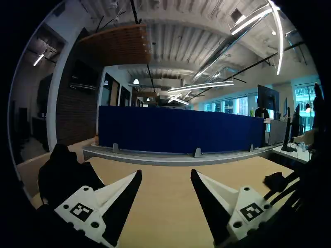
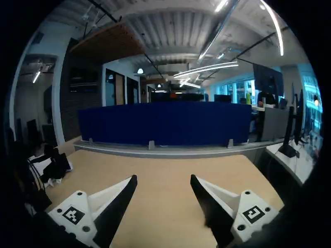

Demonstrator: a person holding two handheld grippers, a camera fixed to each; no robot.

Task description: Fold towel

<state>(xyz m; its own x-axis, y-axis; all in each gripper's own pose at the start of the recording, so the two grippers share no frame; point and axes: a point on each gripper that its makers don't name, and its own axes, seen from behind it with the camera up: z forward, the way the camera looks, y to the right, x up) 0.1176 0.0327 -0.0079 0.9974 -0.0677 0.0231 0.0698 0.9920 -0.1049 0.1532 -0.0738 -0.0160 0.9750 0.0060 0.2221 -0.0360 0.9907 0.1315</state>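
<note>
Left gripper view
- The left gripper [image 1: 165, 173] is held level over a tan table [image 1: 173, 215]. Its jaws are spread wide, with nothing between them. Each white finger carries a square black-and-white marker [image 1: 81, 211].
- A dark bundle [image 1: 62, 171] lies on the table at the left edge, just behind the left finger. It cannot be determined whether this is the towel.
- A small dark object [image 1: 276, 180] with cables rests near the table's right edge.
- A blue partition [image 1: 178, 130] runs along the far side of the table. A monitor [image 1: 267, 99] stands beyond it to the right.

Right gripper view
- The right gripper [image 2: 163, 178] is held level over the same tan surface. Its jaws are also spread wide and hold nothing; bare tabletop shows between the fingertips.
- A dark item with white parts [image 2: 56, 167] sits at the far left of the table, well apart from the fingers. Its nature cannot be made out.
- The blue partition closes off the far edge of the table
</note>
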